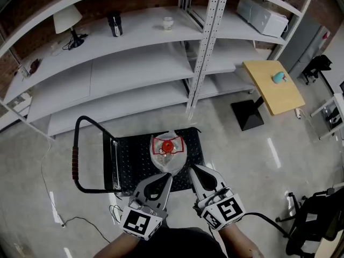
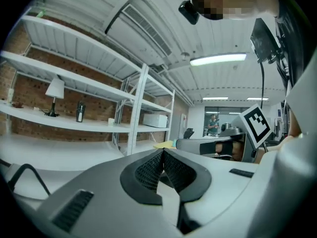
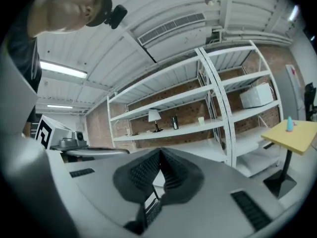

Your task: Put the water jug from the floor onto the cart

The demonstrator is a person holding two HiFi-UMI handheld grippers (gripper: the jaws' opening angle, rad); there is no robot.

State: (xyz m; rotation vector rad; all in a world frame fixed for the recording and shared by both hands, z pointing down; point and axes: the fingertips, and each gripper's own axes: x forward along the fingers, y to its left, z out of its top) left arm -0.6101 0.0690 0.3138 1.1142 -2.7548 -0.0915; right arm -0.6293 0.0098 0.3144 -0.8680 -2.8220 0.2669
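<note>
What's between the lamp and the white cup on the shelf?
A black tumbler stands between the lamp and the white cup on the shelf. The head view shows it best.

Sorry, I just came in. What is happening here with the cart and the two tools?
A person holds one tool in each hand, standing over a black cart. The water jug, with its red cap, stands on the cart's deck, so the task looks done. The left tool and the right tool are both shut with nothing between their jaws, held near the person's body.
</note>
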